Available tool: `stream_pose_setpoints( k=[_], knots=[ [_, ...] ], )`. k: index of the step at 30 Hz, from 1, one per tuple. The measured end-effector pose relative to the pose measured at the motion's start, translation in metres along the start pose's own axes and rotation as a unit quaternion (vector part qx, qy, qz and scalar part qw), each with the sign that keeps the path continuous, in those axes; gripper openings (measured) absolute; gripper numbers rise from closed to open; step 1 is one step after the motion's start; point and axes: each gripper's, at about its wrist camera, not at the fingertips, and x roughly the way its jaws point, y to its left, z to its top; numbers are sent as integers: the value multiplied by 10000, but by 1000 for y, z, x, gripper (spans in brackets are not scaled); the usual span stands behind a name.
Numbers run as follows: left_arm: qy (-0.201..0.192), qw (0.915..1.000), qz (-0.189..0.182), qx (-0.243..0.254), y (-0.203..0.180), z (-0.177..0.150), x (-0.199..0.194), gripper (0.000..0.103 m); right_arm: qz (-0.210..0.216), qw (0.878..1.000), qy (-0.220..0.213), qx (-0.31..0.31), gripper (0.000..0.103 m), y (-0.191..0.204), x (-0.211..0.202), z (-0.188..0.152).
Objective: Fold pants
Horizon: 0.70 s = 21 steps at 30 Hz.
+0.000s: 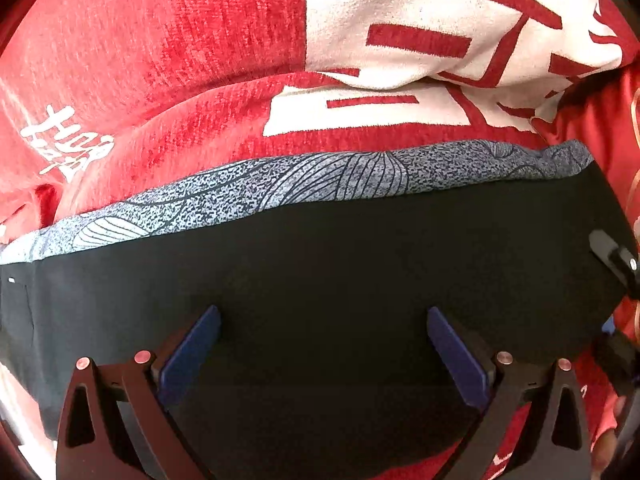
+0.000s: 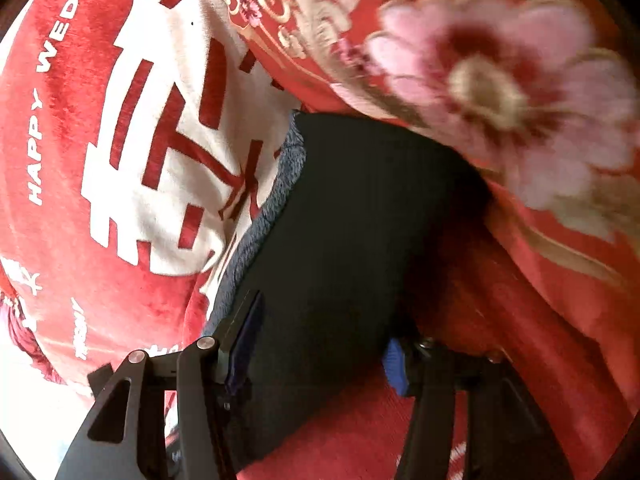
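Note:
The pants [image 1: 320, 280] are dark, almost black, with a grey leaf-patterned band [image 1: 280, 188] along their far edge. They lie folded on a red blanket. My left gripper [image 1: 324, 320] hovers over the dark cloth with its blue-padded jaws spread wide and nothing between them. In the right wrist view the pants [image 2: 340, 220] run away from me, the grey band [image 2: 260, 224] on their left side. My right gripper [image 2: 320, 340] has its jaws apart on either side of the near end of the cloth; the right fingertip [image 2: 394, 364] is partly hidden.
The red blanket [image 1: 180, 60] with a large white character [image 1: 420, 20] covers the surface. In the right wrist view it reads "HAPPY WEDDING" [image 2: 40, 120]. A red quilt with a pink flower [image 2: 500, 80] lies at the right, against the pants.

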Motion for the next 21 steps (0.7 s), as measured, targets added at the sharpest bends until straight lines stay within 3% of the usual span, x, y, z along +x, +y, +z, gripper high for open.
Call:
stream_pose_setpoints(
  k=[2,4,5,8,11,13,18,21],
  knots=[
    [160,9998,-12,70,0,5,1,103,-61,10000,9,15,57,3,2,2],
    [96,9998,76,150,-2,13,-10,86,-141,9998,108,-20,35,8,3,6],
    [-22,9997,98,222,-4,15,-16,86,-127,9998,137,3,20,8,1,8],
    [-367,9983,64,444,-15,16,-26,86,154,9998,109,-106,18,19,-10,12],
    [1,9983,-8,586,-22,9,-5,86,349,9974,7,-628,16,49,-26,11],
    [-203,9990,-153,362,-17,4,-2,89,363,9944,12,-988,14,69,-32,7],
    [-159,9979,-358,525,-11,3,-3,89,100,9742,107,-2252,14,126,-31,-13],
    [-56,9974,-544,462,9,7,-11,89,12,9627,158,-2701,14,146,-33,-25]
  ],
)
